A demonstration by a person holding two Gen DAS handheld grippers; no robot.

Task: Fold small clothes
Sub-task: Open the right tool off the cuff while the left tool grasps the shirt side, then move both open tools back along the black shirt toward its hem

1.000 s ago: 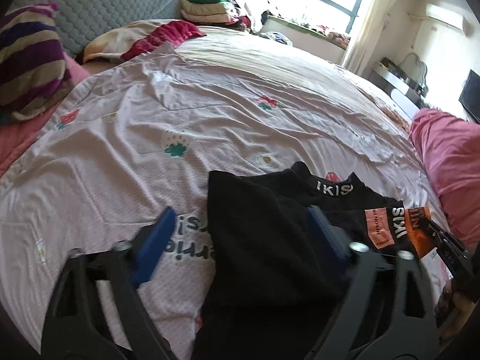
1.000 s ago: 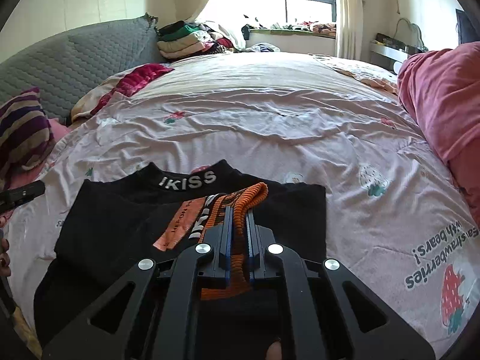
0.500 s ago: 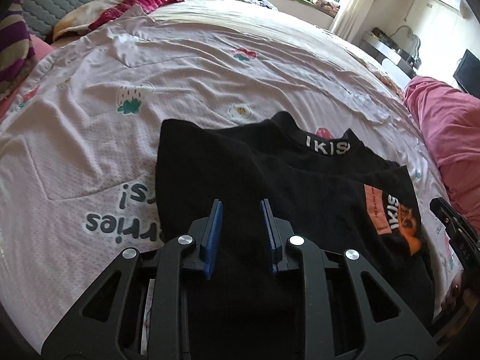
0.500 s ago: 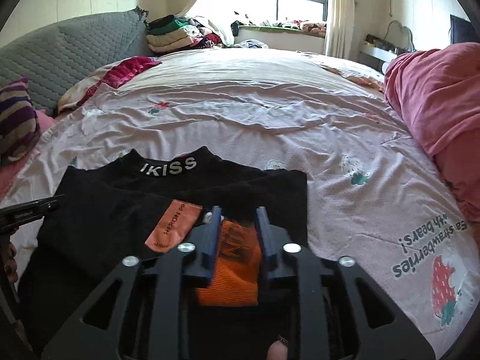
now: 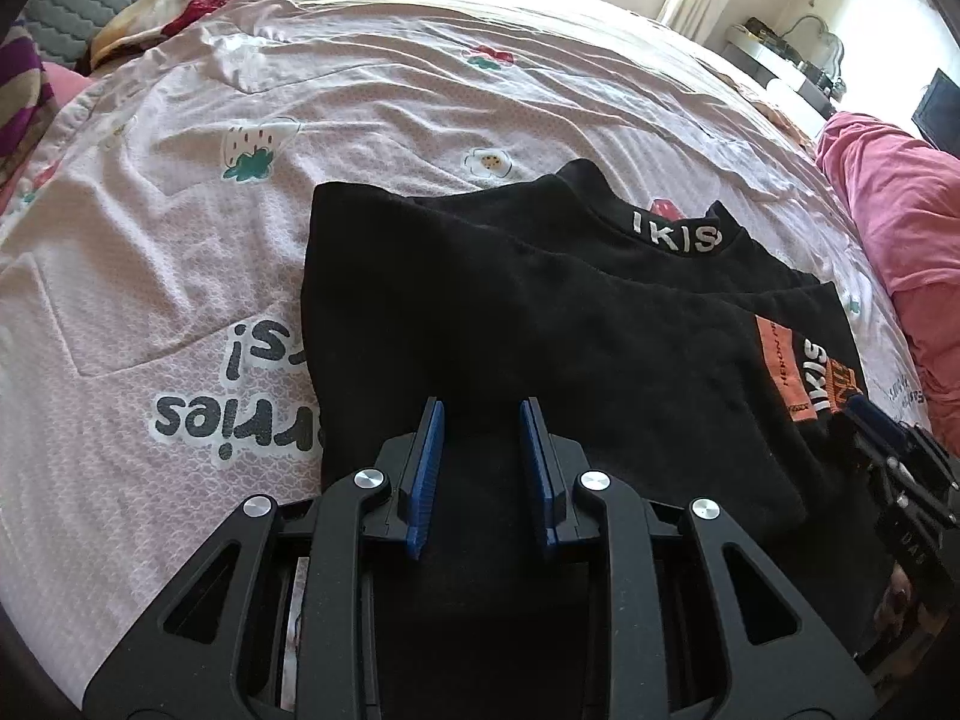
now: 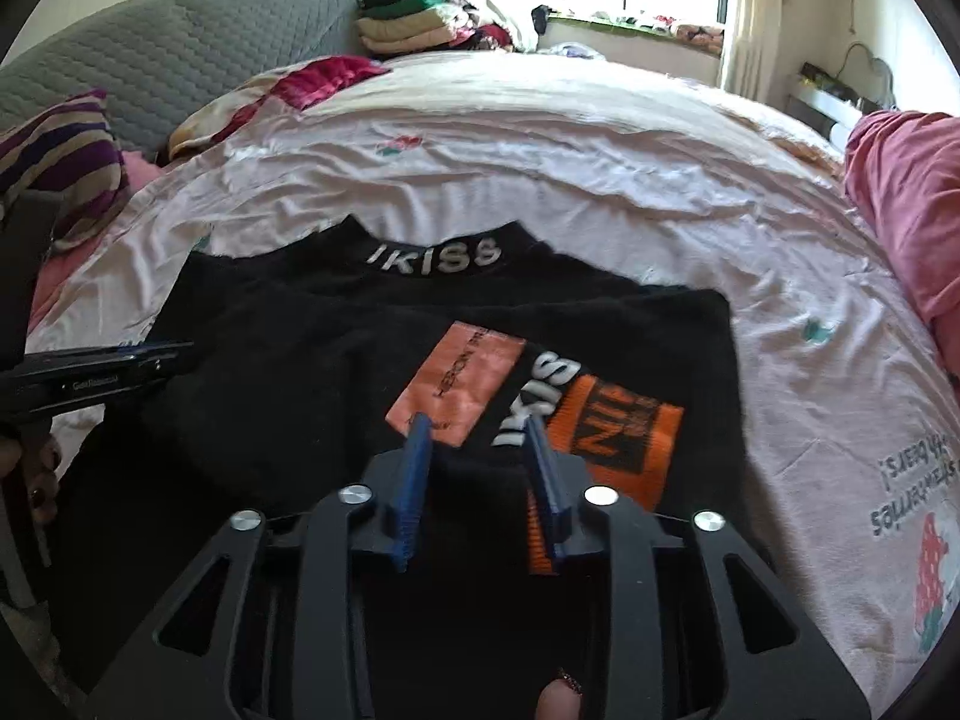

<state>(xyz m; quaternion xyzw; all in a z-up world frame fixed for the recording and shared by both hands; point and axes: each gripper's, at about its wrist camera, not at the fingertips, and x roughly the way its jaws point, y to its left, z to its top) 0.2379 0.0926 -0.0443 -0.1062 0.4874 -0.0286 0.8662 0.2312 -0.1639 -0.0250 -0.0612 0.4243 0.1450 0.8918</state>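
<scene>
Lying folded on the bed (image 5: 372,84), the black top (image 5: 540,324) spreads ahead of and under both your tongs, its lettered collar at the far edge. Your left tongs (image 5: 482,450) stand narrowly parted over plain black cloth; whether they pinch it, you cannot tell. Your right tongs (image 6: 477,462) have just been opening, spread, blue fingers (image 6: 413,480) astride the cuff by the orange patches (image 6: 618,438).

Open pink quilt (image 6: 540,180) fills the upper middle of the frame; a striped pillow (image 6: 60,162) blocks the left edge, a red blanket (image 6: 906,204) the right.
</scene>
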